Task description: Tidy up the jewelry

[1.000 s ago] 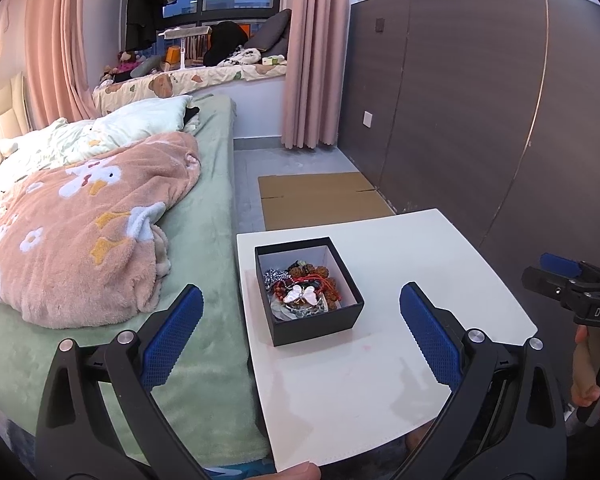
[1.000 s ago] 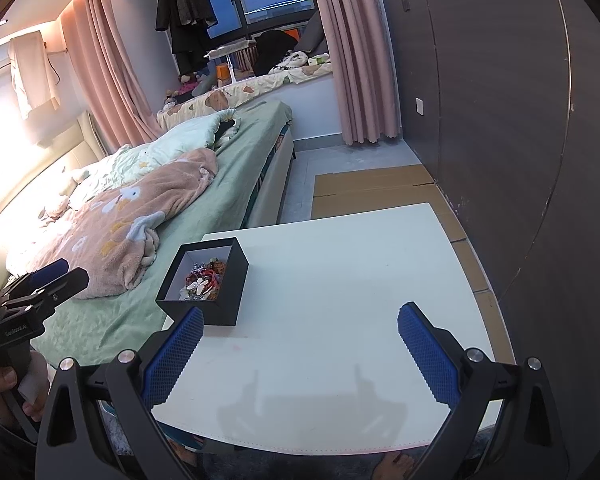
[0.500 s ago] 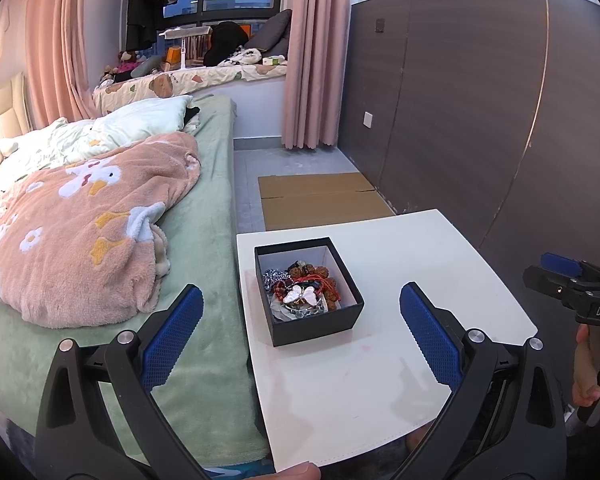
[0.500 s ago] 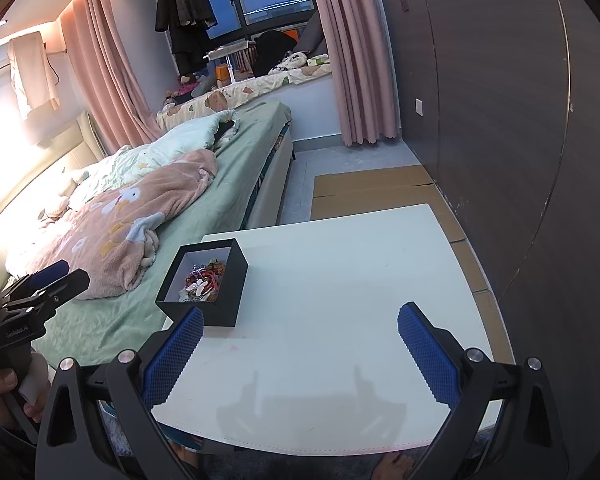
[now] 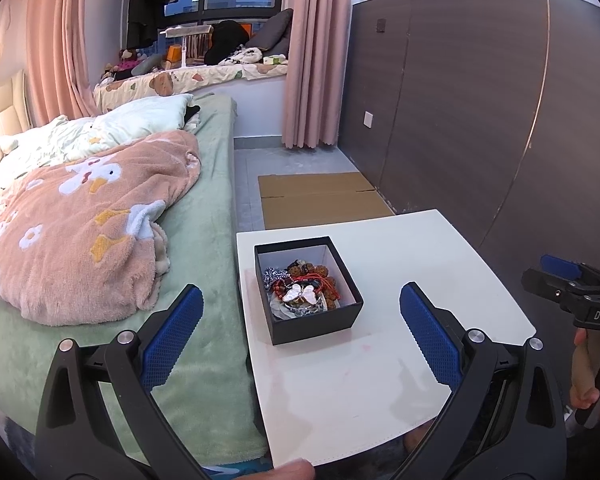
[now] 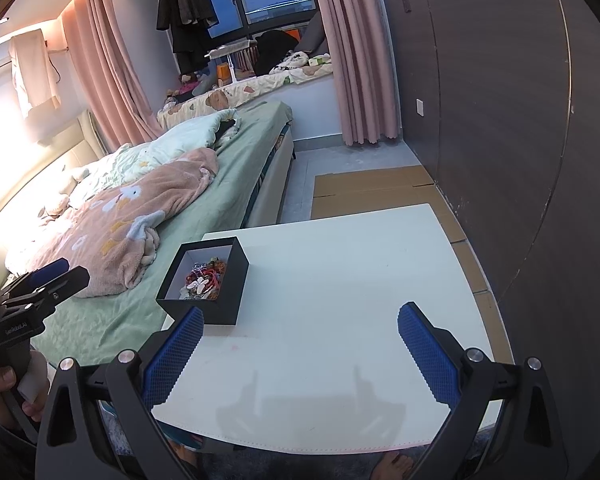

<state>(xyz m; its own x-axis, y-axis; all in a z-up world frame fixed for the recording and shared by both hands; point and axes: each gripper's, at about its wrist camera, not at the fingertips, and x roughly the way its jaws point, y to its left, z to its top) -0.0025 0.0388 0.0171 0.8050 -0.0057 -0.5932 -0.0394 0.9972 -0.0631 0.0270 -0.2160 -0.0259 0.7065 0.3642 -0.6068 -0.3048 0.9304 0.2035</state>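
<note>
A black open box (image 5: 314, 324) stands on the left part of a white table (image 5: 380, 380). It holds a tangle of jewelry (image 5: 300, 290): red cord, brown beads, a silver chain and a white butterfly piece. The box also shows in the right wrist view (image 6: 220, 296) with the jewelry (image 6: 204, 278) inside. My left gripper (image 5: 300, 328) is open and empty, held above the table's near edge in front of the box. My right gripper (image 6: 298, 344) is open and empty over the table's bare right part, and shows at the right edge of the left wrist view (image 5: 560, 280).
A bed (image 5: 204, 248) with a green sheet and a pink blanket (image 5: 80, 224) lies against the table's left side. Flat cardboard (image 5: 320, 200) lies on the floor beyond the table. A dark panelled wall (image 5: 480, 112) runs along the right.
</note>
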